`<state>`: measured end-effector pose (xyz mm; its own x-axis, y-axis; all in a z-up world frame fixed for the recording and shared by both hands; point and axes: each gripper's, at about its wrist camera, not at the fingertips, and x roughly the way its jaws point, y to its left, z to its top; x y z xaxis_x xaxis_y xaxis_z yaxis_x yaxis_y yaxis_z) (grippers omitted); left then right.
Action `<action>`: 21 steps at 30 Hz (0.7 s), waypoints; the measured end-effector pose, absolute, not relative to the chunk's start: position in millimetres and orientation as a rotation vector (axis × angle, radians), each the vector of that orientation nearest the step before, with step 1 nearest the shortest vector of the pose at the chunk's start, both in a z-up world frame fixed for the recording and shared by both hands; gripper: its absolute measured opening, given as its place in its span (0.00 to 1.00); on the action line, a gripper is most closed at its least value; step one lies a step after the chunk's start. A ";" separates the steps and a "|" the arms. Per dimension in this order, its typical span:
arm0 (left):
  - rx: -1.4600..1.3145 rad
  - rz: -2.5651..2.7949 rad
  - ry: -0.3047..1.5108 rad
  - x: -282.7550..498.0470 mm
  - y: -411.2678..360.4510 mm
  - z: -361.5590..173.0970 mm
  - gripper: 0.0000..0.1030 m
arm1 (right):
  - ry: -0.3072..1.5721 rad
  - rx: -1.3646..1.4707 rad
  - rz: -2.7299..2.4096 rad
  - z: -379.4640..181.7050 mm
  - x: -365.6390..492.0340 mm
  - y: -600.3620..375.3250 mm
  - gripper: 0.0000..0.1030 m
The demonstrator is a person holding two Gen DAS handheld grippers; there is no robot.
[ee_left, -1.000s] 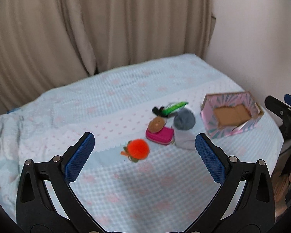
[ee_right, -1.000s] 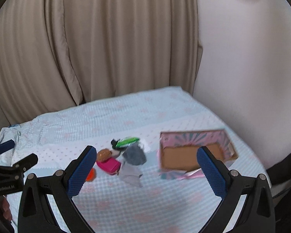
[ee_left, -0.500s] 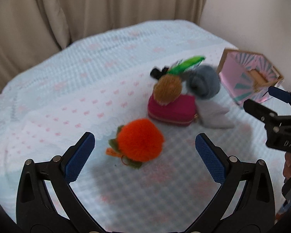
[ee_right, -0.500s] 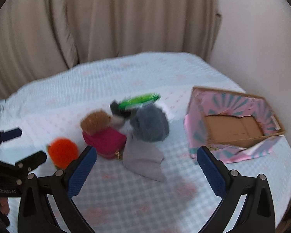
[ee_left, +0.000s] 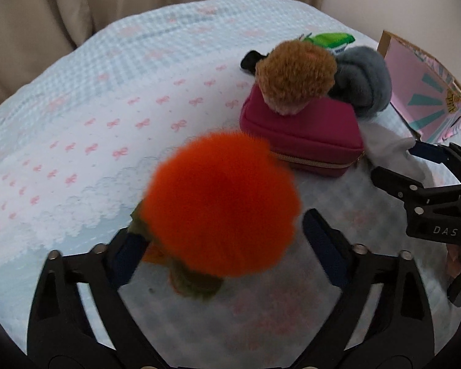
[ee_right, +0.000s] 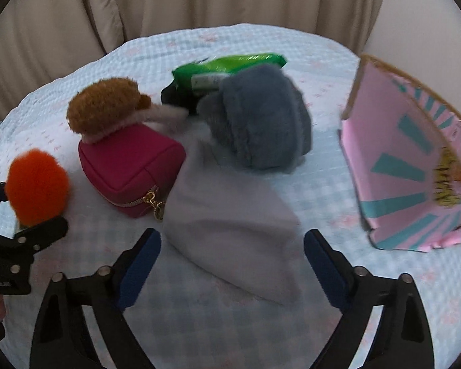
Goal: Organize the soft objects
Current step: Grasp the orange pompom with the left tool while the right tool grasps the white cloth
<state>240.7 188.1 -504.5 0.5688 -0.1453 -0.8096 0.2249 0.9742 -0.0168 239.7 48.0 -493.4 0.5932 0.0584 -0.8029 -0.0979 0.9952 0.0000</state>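
Observation:
An orange fluffy pompom (ee_left: 221, 203) with green and orange leaves lies on the light blue bedspread, between the open fingers of my left gripper (ee_left: 227, 246); I cannot tell whether the pads touch it. It also shows in the right wrist view (ee_right: 37, 184). My right gripper (ee_right: 230, 255) is open around the near end of a pale grey cloth (ee_right: 230, 224). Behind lie a magenta zip pouch (ee_right: 129, 169), a brown plush (ee_right: 107, 107), a grey-blue fuzzy item (ee_right: 261, 123) and a green packet (ee_right: 230, 64).
A pink and teal cardboard box (ee_right: 415, 160) stands open at the right on the bed (ee_left: 107, 92). Beige curtains (ee_right: 199, 0) hang behind the bed. The right gripper's body (ee_left: 430, 196) shows at the right of the left wrist view.
Both grippers have moved down and forward toward the bed. The left one has come around the orange pompom, the right one around the grey cloth.

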 end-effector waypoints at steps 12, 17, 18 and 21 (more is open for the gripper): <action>0.065 -0.190 0.935 255.3 199.4 -503.8 0.30 | 0.916 0.007 0.104 -501.5 261.3 52.2 0.32; 0.055 -0.188 0.925 256.2 200.6 -501.6 0.20 | 0.914 0.058 0.084 -496.3 261.1 51.6 0.21; 0.054 -0.185 0.913 254.7 200.7 -499.4 0.17 | 0.910 0.069 0.077 -495.3 260.5 51.8 0.19; 0.051 -0.180 0.881 250.5 200.8 -493.4 0.14 | 0.891 0.083 0.060 -488.8 257.9 52.1 0.16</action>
<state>250.5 200.8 -493.4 0.6222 -0.1359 -0.7710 0.1782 0.9836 -0.0296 257.9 52.1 -488.8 0.6273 0.0866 -0.7739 -0.0179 0.9951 0.0968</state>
